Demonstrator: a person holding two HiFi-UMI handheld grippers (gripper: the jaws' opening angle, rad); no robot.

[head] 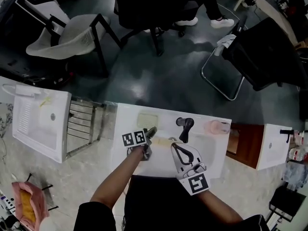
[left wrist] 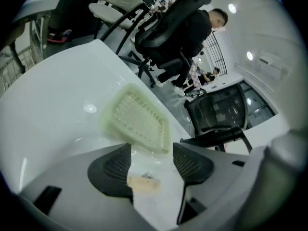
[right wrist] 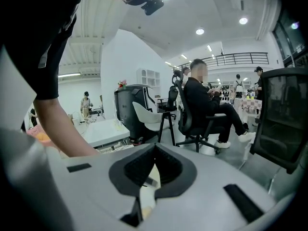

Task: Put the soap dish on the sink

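The pale green slatted soap dish (head: 147,119) (left wrist: 137,121) lies flat on the white sink's (head: 124,117) back rim, left of the black faucet (head: 185,125). My left gripper (head: 151,131) (left wrist: 151,153) points at the dish from just short of it, open, with its pads (left wrist: 113,165) clear of the dish's near edge. A small beige piece (head: 162,141) (left wrist: 143,183) lies on the sink below the jaws. My right gripper (head: 173,146) (right wrist: 153,148) hovers over the basin to the right, shut and holding nothing I can see.
A pink item (head: 217,127) sits on the rim right of the faucet. A second white basin (head: 41,124) and a metal rack (head: 82,124) stand at left, a wooden cabinet (head: 238,141) at right. Office chairs and seated people fill the floor beyond.
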